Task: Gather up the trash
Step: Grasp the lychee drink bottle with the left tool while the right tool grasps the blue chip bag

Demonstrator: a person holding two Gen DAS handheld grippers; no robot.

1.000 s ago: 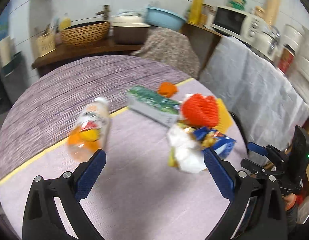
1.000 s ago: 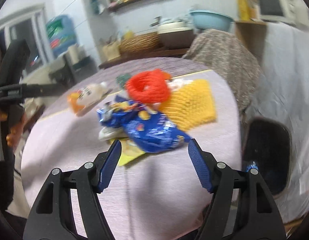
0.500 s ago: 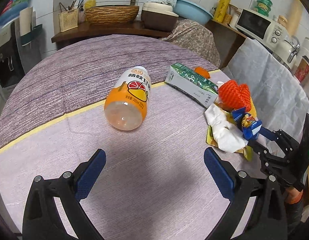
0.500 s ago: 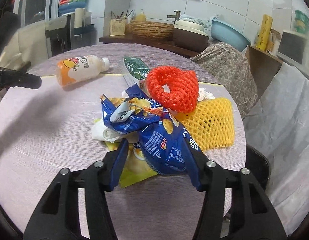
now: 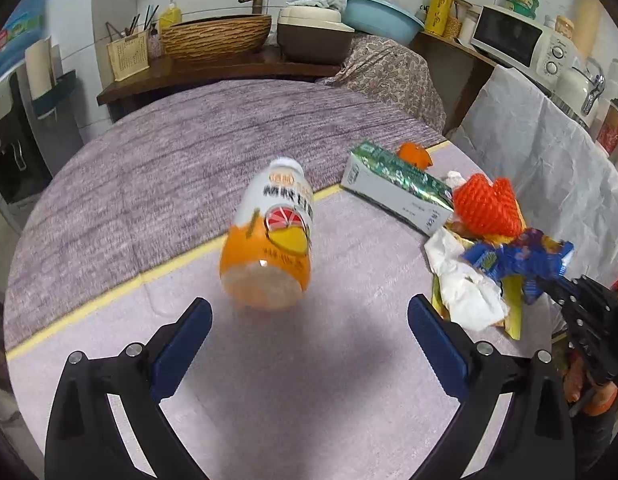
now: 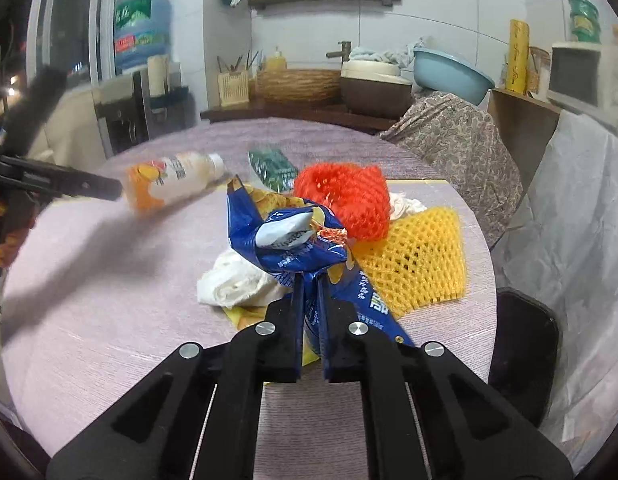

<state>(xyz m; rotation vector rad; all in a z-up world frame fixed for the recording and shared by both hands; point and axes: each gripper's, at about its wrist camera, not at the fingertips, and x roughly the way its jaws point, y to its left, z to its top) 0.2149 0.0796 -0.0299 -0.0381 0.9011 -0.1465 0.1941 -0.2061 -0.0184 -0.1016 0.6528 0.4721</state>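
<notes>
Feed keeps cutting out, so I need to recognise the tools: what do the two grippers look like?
Both alike: the left gripper and right gripper have matte black angular linkage arms with silver screw heads and flat blue finger pads. No cables or sleeves are visible.

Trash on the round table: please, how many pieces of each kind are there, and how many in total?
Plastic bottle: 1
Green carton: 1
Foam fruit nets, red and yellow: 2
Blue snack bag: 1
White tissue: 1
Yellow wrapper: 1
Orange peel: 1
Total: 8
</notes>
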